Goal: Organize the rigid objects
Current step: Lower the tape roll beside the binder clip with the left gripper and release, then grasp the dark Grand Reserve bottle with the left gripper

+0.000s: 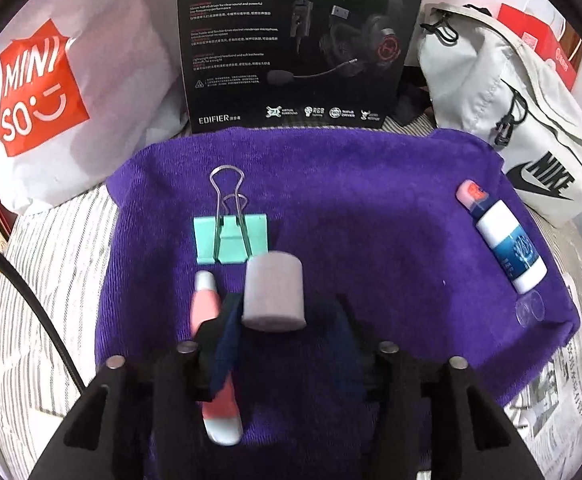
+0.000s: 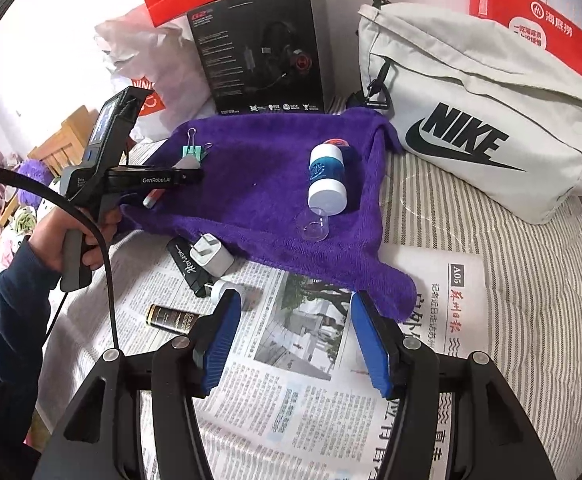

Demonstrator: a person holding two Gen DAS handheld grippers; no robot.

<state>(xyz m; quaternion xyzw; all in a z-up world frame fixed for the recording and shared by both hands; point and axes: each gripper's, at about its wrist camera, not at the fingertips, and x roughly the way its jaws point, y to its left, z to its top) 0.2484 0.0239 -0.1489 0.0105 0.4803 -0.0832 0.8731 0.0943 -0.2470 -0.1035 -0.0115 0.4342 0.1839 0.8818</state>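
We see the left gripper's finger covering the pink pen's middle on the purple towel. Behind that towel, the headset box is cut off at the top edge.

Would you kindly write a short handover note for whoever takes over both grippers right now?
Left gripper: open, fingers either side of the grey block on the purple towel; nothing gripped.
Right gripper: open, empty, over the newspaper.
Done: green binder clip, grey block, pink pen and glue stick lie on the towel; a clear cap lies beside the glue stick.
Left: white charger, black item and dark tube are on the newspaper, probably next to go.
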